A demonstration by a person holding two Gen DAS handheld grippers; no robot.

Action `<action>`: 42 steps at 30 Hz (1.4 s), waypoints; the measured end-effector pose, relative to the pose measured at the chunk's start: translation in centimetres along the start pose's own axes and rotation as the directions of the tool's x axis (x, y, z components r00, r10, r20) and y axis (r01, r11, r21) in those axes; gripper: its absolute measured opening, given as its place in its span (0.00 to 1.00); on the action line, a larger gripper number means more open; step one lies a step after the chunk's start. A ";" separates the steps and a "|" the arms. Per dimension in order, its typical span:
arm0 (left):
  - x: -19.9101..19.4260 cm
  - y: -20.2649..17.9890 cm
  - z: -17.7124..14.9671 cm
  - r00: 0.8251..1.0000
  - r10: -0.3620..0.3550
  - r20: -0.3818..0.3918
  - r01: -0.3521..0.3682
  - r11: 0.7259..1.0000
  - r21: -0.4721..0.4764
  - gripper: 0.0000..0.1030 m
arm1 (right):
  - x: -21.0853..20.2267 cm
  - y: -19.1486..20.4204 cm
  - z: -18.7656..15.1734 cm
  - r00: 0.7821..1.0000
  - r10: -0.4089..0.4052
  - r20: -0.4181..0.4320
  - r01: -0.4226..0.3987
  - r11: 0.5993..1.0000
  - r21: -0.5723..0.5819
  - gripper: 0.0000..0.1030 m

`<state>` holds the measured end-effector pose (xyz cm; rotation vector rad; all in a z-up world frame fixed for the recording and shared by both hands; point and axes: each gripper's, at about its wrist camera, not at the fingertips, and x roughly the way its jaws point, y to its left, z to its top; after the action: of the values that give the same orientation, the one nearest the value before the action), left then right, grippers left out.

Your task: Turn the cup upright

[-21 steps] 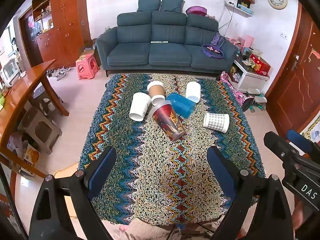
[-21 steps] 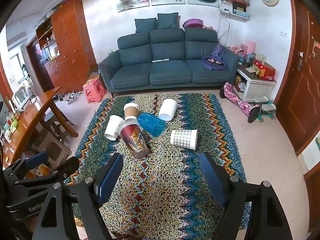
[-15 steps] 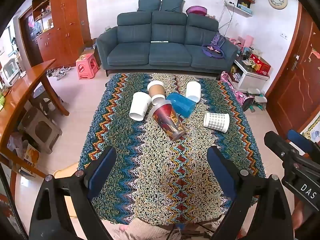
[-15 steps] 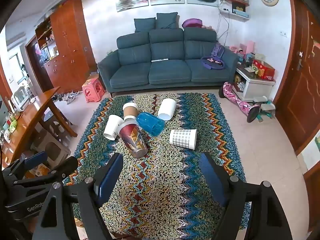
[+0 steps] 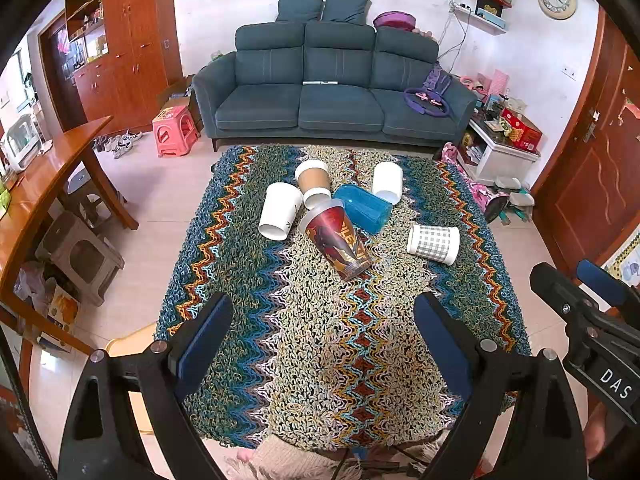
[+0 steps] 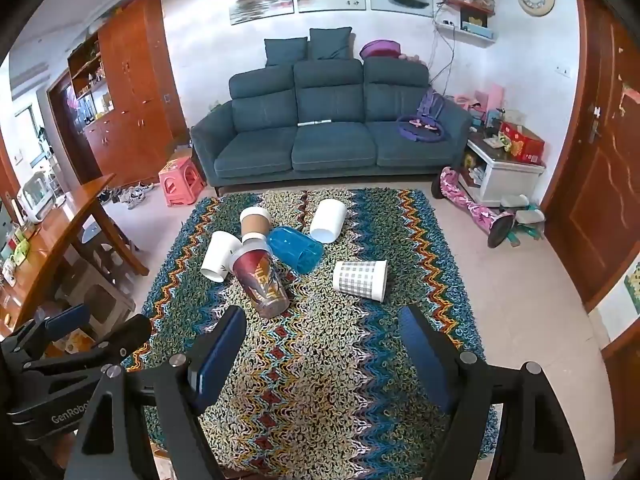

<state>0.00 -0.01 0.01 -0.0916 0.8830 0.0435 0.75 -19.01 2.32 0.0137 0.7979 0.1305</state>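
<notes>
Several cups lie on their sides on a zigzag rug (image 5: 320, 340): a red printed cup (image 5: 338, 242) (image 6: 260, 280), a blue cup (image 5: 364, 208) (image 6: 296, 250), a brown paper cup (image 5: 314, 182) (image 6: 256, 222), two white cups (image 5: 279, 216) (image 5: 387, 182) and a checked cup (image 5: 433, 239) (image 6: 360, 279). My left gripper (image 5: 322, 332) is open and empty, well short of the cups. My right gripper (image 6: 322, 344) is open and empty, also short of them. Each gripper shows at the edge of the other's view.
A blue sofa (image 5: 332, 92) stands behind the rug. A wooden table (image 5: 44, 184) and grey stools (image 5: 80, 256) are at the left, a pink stool (image 5: 174, 130) near the sofa, a white cabinet (image 5: 504, 152) and a wooden door (image 5: 592, 172) at the right.
The right wrist view has shifted slightly; the cups sit a little lower and to the left in it. The left view and the cups are unchanged.
</notes>
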 end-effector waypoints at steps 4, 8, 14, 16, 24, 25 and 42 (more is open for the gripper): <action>0.0 0.0 0.0 1.000 0.000 0.000 0.000 1.000 -0.001 0.91 | 0.0 0.0 0.0 1.000 0.000 0.000 0.000 1.000 0.000 0.77; 0.0 0.0 0.0 1.000 0.000 -0.001 0.000 1.000 -0.001 0.91 | 0.0 0.1 0.0 1.000 0.001 0.001 -0.001 1.000 -0.001 0.77; 0.0 0.0 0.0 1.000 0.000 0.000 0.000 1.000 -0.001 0.91 | 0.0 0.0 0.0 1.000 0.001 0.001 -0.001 1.000 0.000 0.77; 0.0 0.0 0.0 1.000 0.000 -0.001 0.000 1.000 -0.001 0.91 | 0.0 0.0 0.0 1.000 0.001 0.000 -0.001 1.000 0.000 0.77; 0.0 0.0 0.0 1.000 0.000 -0.007 0.000 1.000 -0.005 0.91 | 0.1 0.0 -0.1 1.000 0.002 -0.002 -0.002 1.000 0.001 0.77; 0.0 0.0 0.0 1.000 -0.001 -0.008 0.001 1.000 -0.005 0.91 | 0.0 0.0 0.0 1.000 0.003 -0.004 -0.003 1.000 0.002 0.77; 2.8 0.0 0.2 0.999 -0.003 -0.043 0.002 1.000 -0.026 0.91 | 2.4 -0.5 -0.3 0.999 0.011 -0.035 -0.010 1.000 0.011 0.77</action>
<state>1.87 0.00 -2.02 -0.1179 0.9256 0.0505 2.26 -19.20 0.39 0.0262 0.8332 0.1367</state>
